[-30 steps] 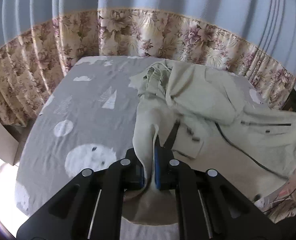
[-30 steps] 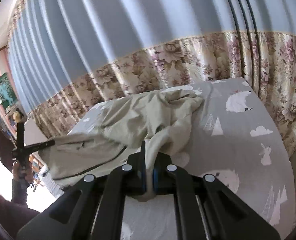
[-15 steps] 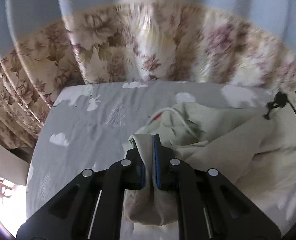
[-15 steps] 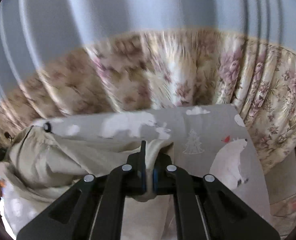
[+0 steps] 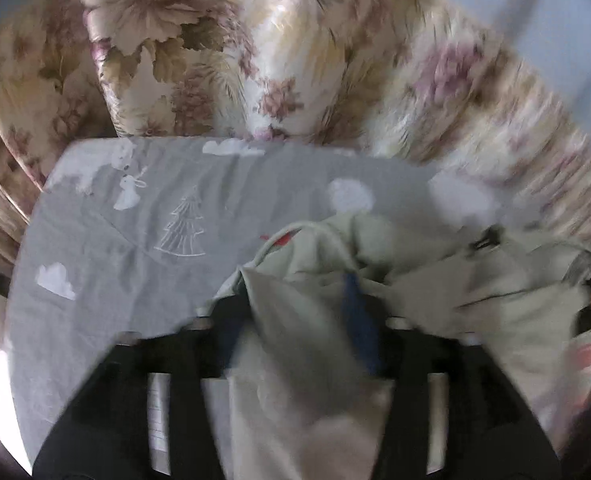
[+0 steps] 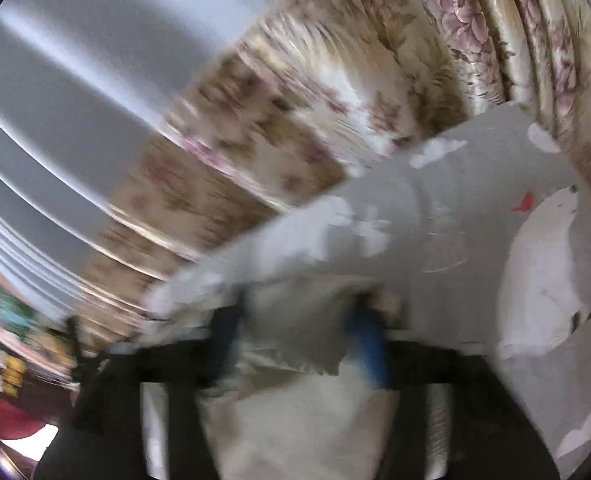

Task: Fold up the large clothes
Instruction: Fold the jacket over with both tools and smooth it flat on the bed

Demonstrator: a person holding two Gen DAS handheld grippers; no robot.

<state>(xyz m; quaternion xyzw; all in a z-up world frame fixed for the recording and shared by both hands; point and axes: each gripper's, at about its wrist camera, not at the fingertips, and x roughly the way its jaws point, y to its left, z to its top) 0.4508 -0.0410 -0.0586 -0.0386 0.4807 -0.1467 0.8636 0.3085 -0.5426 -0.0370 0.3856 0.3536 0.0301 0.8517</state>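
jacket [image 5: 435,280] lies crumpled crosswise on bed [image 5: 135,240], loose between just-opened, wide left gripper [image 5: 295,312] and right gripper [image 6: 299,320] jaws.

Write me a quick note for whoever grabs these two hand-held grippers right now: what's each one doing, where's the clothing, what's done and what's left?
Left gripper: jaws have just been opening; wide apart, the pale beige cloth jacket lying loose between them, not pinched.
Right gripper: the same, jaws just opened, jacket fabric slack between the fingers.
The jacket sits bunched on the grey bedsheet with white tree and cloud prints, near the floral curtain.
Done: jacket edge carried to the far end and released.
Left: probably smoothing and further folds; it looks rumpled, though the frames are blurred.
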